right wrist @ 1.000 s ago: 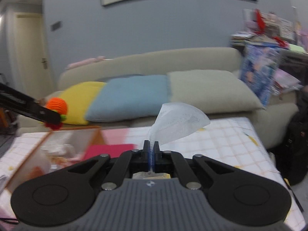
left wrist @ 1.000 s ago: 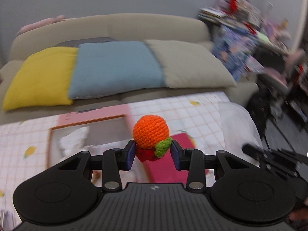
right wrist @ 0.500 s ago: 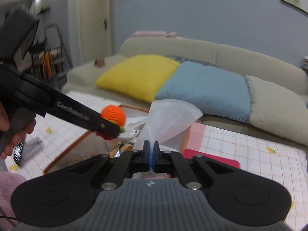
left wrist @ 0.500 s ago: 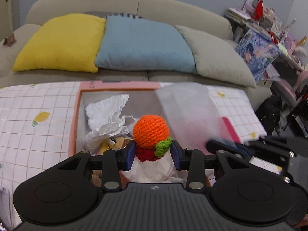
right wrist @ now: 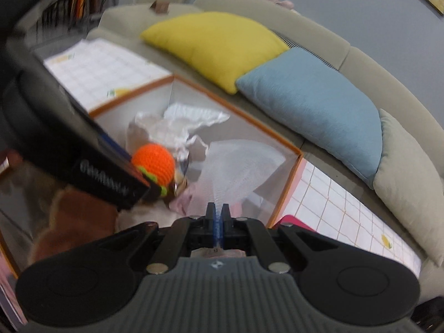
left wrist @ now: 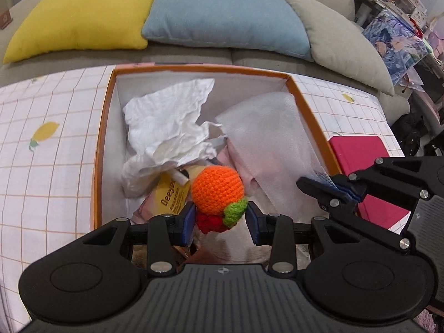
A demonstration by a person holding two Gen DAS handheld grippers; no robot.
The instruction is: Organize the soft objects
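Note:
My left gripper (left wrist: pixel 219 219) is shut on an orange crocheted toy (left wrist: pixel 217 190) with green and red trim, held over the near end of an orange-rimmed box (left wrist: pixel 100 144). My right gripper (right wrist: pixel 217 216) is shut on a thin white mesh sheet (right wrist: pixel 238 166) that hangs into the box's right half; the sheet also shows in the left wrist view (left wrist: pixel 266 144). The right gripper (left wrist: pixel 330 191) comes in from the right in the left wrist view. The toy (right wrist: pixel 152 161) and the left gripper also show in the right wrist view. Crumpled white tissue (left wrist: pixel 169 127) and a yellow packet (left wrist: pixel 172 194) lie in the box.
The box stands on a checked tablecloth (left wrist: pixel 50 149) with lemon prints. A magenta lid or book (left wrist: pixel 360 161) lies right of the box. A sofa with yellow (left wrist: pixel 80 14), blue (left wrist: pixel 227 11) and grey (left wrist: pixel 341 44) cushions is behind. Cluttered shelves stand far right.
Both grippers have moved forward and tilted down over the box. The toy and the mesh sheet are now lower, with the sheet draped inside the box. Both stay shut.

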